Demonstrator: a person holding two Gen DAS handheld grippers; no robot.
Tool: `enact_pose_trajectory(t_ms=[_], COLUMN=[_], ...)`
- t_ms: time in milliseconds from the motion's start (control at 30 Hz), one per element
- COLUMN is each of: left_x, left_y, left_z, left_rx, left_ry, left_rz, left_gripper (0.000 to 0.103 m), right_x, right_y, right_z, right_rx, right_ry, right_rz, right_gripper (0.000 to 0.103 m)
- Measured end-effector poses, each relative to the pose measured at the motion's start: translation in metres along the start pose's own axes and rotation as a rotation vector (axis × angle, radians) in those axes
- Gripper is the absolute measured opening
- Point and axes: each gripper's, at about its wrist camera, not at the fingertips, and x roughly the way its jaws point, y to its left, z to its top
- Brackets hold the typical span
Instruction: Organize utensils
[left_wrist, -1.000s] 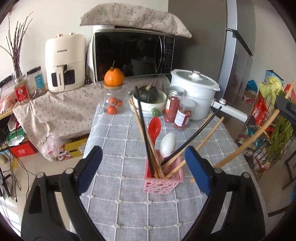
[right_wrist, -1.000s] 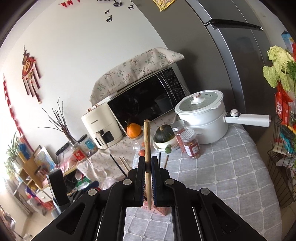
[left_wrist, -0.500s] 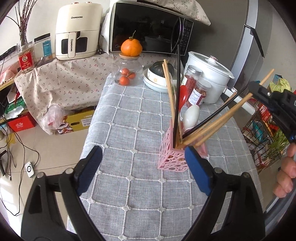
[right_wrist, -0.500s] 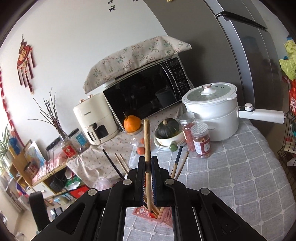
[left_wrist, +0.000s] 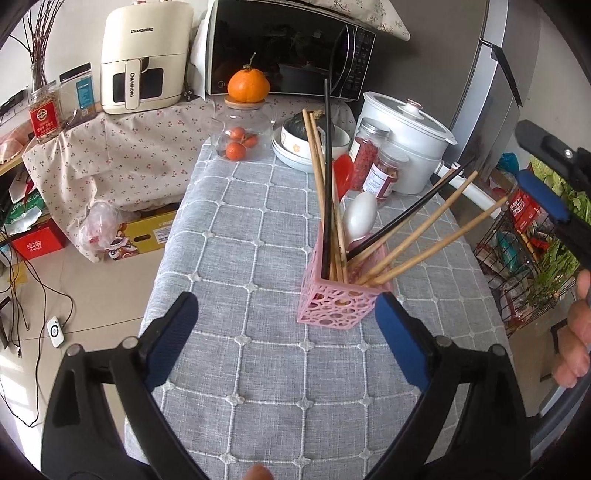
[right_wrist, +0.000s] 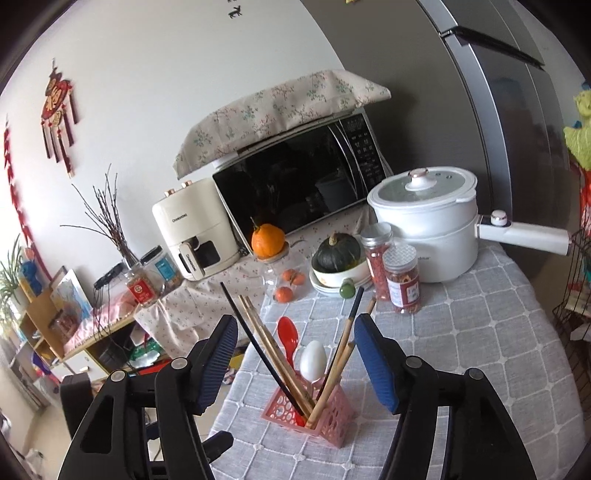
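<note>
A pink lattice utensil holder (left_wrist: 339, 302) stands on the grey checked tablecloth (left_wrist: 240, 258). It holds several wooden chopsticks (left_wrist: 417, 236), black chopsticks (left_wrist: 327, 177), a red spoon (left_wrist: 343, 173) and a white spoon (left_wrist: 359, 218). My left gripper (left_wrist: 284, 336) is open and empty, just in front of the holder. My right gripper (right_wrist: 295, 365) is open and empty, above the holder (right_wrist: 310, 413); its fingers (left_wrist: 543, 195) show at the right of the left wrist view.
At the back of the table stand a white electric pot (left_wrist: 406, 147), two spice jars (left_wrist: 384, 173), stacked bowls with a squash (left_wrist: 306, 147) and a glass jar with an orange on top (left_wrist: 243, 136). A microwave (left_wrist: 288, 48) and air fryer (left_wrist: 144, 59) sit behind. A wire rack (left_wrist: 528, 251) stands right.
My right gripper has opened and let go of the wooden chopstick, which now rests in the holder. The left gripper has risen and now looks down on the holder more steeply.
</note>
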Motion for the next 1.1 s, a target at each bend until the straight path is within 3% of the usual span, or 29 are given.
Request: enact_pose_trajectory(t_ms=[133,333,400,433,600,800,1100], left_x=[-0.017,-0.046,-0.055,-0.059,-0.082,-0.094,-0.091], left_y=[-0.014,-0.034,-0.039,-0.042,-0.055,-0.061,-0.063], left_z=[0.0,-0.009,-0.013,-0.016,-0.031,-0.039,-0.043], left_rx=[0.039,0.06,0.058,0.061,0.093,0.132,0.146], left_ry=[-0.052,-0.098,-0.11,-0.11,-0.145,-0.175,-0.176], left_rz=[0.01,0.006,0.007,0.016,0.032,0.049,0.055], left_gripper=[0.102,0.102,0.102,0.102,0.103,0.103,0.103], right_x=[-0.038,-0.077,-0.088,-0.094,-0.111,-0.123,-0.118], right_y=[-0.001,-0.006,-0.009,-0.01,-0.015,-0.018,-0.016], right_z=[0.003,-0.009,-0.019,-0.024,-0.048,-0.067,-0.071], right_rx=[-0.038,-0.057,-0.062,-0.065,-0.121,-0.108,-0.157], right_ry=[-0.054,-0.013,-0.004,-0.002,0.081,0.1,0.106], right_rz=[-0.081,-0.214,-0.275,-0.31,-0.419,-0.445,-0.509], right_gripper=[0.077,0.08,0.1,0.103,0.103,0.103,0.103])
